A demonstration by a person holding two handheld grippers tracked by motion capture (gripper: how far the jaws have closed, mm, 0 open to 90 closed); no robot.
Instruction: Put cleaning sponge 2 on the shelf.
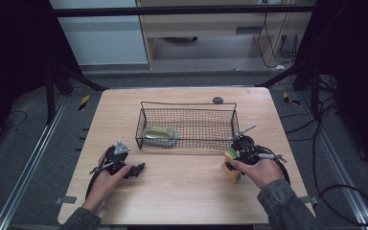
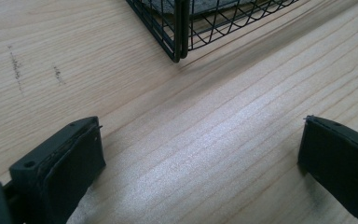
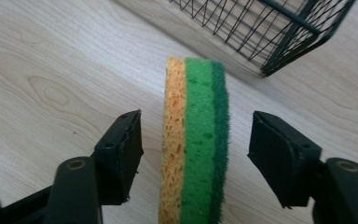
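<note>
A sponge (image 3: 196, 140) with an orange layer, a green layer and a dark green scouring face stands on edge on the wooden table (image 1: 182, 187). My right gripper (image 3: 196, 122) is open around it, one jaw on each side with a gap to each face. In the high view the sponge (image 1: 233, 173) sits at the front right, just before the right gripper (image 1: 230, 162). My left gripper (image 1: 136, 170) rests at the front left; its jaws stand wide open over bare wood (image 2: 200, 135), holding nothing.
A black wire basket (image 1: 187, 106) stands mid-table with an olive-green object (image 1: 159, 134) in its left end. Its corner (image 2: 179, 28) is just ahead of the left gripper, and another corner (image 3: 270, 28) ahead of the right. A small grey disc (image 1: 218, 100) lies behind it.
</note>
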